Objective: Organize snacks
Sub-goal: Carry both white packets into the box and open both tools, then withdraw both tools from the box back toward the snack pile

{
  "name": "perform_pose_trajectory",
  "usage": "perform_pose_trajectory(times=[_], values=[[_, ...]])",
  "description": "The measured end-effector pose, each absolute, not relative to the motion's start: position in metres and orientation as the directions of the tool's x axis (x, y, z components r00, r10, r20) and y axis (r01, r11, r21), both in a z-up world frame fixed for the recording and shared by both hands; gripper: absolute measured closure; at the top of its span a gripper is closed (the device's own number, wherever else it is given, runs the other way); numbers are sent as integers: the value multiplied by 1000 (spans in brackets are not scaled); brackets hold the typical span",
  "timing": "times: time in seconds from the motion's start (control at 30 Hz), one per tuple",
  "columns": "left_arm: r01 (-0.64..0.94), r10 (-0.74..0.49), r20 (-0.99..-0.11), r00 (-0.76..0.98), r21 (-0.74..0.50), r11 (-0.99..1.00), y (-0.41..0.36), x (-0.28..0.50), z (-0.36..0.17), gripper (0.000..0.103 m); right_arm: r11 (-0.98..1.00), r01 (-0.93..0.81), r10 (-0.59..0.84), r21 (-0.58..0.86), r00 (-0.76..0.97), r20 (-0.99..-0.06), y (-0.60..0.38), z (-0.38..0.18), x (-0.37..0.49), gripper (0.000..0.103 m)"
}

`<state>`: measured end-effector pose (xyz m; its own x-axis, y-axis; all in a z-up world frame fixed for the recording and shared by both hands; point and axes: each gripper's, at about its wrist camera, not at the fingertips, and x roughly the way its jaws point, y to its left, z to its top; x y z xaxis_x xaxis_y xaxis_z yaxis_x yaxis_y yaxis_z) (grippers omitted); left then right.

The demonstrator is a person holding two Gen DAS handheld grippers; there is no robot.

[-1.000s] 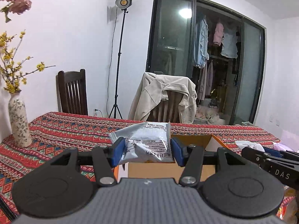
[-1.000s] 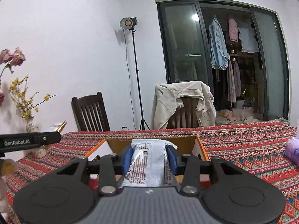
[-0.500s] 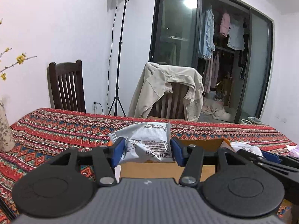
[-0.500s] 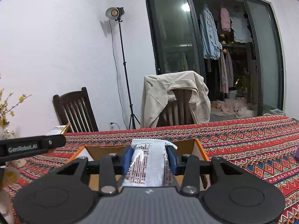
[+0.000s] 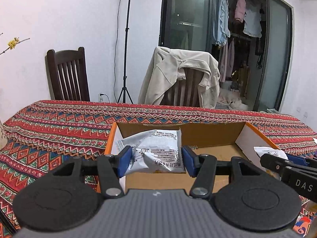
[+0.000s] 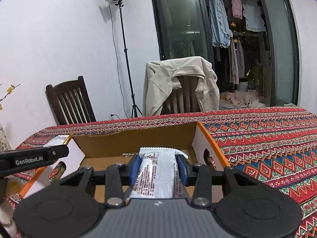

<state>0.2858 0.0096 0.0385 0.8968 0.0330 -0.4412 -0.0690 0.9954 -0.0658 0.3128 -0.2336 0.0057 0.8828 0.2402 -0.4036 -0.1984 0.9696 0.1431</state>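
— Both views have tipped downward since a second ago: the cardboard box now shows its open inside, and the lamp head has left the top of the left wrist view. The vase is nearly gone from that view's left edge too.

— What do the left tongs have?

— They are closed on a crumpled white snack packet, pinched between the blue pads, hanging over the near left part of the box, above its near wall.

— And further right?

— The right tongs are clamped on a flat white snack pouch, printed side up, above the near edge of the same box. In the left wrist view they show at the right border, with the pouch tip poking out beside the box's orange-edged right wall.

— Where does the box sit?

— On the bench, on a red patterned cloth. Beyond the far edge stand a dark wooden chair on the left and a chair draped with a beige jacket to its right.
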Motion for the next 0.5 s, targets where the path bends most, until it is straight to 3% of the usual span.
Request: perform_pose_trajectory(times=[0.03,0.07,0.1,0.13,0.2,0.23,0.5], values=[[-72,32,-437,899,-74,995,11,285,38,39,970,-199,239,140,881,-407,-233,5,311,58],[-71,29,-434,900,-80,994,12,284,39,30,971,-198,238,137,881,-409,-233,4,310,54],[-75,31,-431,902,-86,993,14,282,39,13,970,-200,238,135,879,-412,-234,3,310,43],[-86,40,-424,905,-92,992,15,281,39,6,970,-200,240,138,878,-415,-234,3,309,35],[-106,60,-401,914,-93,990,16,278,40,0,968,-202,247,150,878,-410,-236,2,307,5],[-106,60,-403,913,-92,990,17,278,41,0,967,-205,250,153,877,-410,-237,3,306,1],[-119,67,-414,908,-102,988,17,277,41,0,968,-205,247,148,887,-390,-237,6,297,0]])
